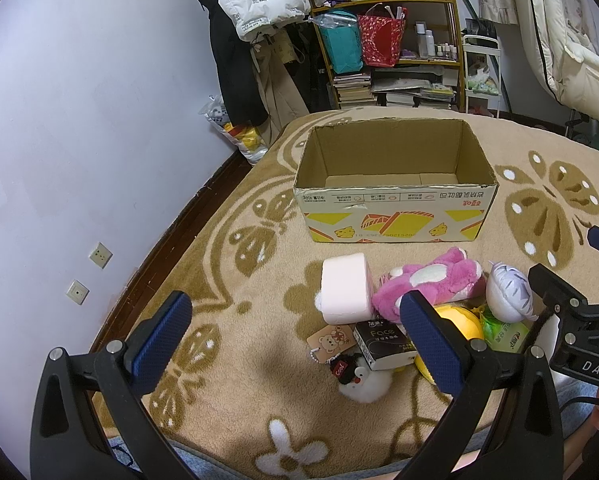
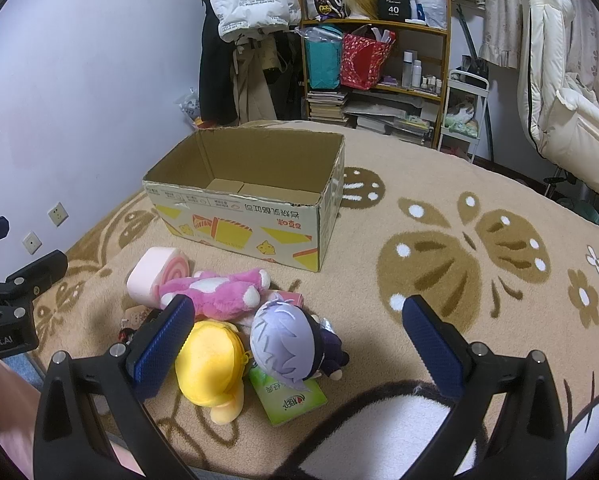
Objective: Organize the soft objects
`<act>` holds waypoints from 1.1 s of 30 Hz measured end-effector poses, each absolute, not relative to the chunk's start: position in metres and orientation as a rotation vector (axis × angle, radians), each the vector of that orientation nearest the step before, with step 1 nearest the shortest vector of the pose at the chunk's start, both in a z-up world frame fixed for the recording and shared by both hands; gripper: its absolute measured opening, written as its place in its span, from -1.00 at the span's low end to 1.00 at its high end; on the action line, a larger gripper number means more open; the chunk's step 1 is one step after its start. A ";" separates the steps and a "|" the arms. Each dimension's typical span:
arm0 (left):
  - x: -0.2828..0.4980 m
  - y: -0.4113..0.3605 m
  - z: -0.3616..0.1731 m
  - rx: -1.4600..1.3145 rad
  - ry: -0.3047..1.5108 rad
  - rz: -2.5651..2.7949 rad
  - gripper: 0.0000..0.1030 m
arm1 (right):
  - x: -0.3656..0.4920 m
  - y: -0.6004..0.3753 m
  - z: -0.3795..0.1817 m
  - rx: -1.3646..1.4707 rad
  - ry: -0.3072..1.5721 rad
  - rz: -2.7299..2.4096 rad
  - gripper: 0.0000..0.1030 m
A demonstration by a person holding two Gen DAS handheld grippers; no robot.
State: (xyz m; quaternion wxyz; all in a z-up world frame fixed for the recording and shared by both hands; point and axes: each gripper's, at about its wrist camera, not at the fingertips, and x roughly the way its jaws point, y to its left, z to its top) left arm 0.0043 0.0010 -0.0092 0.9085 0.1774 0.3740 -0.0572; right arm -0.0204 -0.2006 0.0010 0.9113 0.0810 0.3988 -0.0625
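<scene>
A small white fluffy toy [image 1: 365, 384] is seen only by the left camera. The soft pile lies under both wide-open grippers, left [image 1: 295, 344] and right [image 2: 299, 344], before the open cardboard box [image 1: 393, 216].

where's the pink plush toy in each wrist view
Left wrist: pink plush toy, lower centre-right, just past the left gripper's right finger.
Right wrist: pink plush toy, lower centre-left, beyond the right gripper's left finger.
Shared landmark: cardboard box, open, behind the toy in both.

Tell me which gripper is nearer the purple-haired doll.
Right. The right gripper hovers open right over the purple-haired doll; the left gripper hangs open farther left, over the black tissue pack.
</scene>
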 end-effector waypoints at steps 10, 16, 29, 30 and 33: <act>0.005 0.000 -0.009 0.366 0.770 -0.118 1.00 | -0.020 -0.200 0.000 0.166 0.824 -0.129 1.00; 0.005 0.001 -0.009 0.367 0.770 -0.118 1.00 | -0.020 -0.200 0.000 0.166 0.824 -0.130 1.00; 0.012 0.002 -0.011 0.372 0.797 -0.118 1.00 | -0.020 -0.201 -0.004 0.165 0.831 -0.121 1.00; 0.014 0.001 -0.011 0.371 0.803 -0.118 1.00 | -0.019 -0.199 -0.006 0.163 0.835 -0.121 1.00; 0.019 0.001 -0.011 0.362 0.820 -0.125 1.00 | -0.019 -0.200 -0.006 0.165 0.841 -0.123 1.00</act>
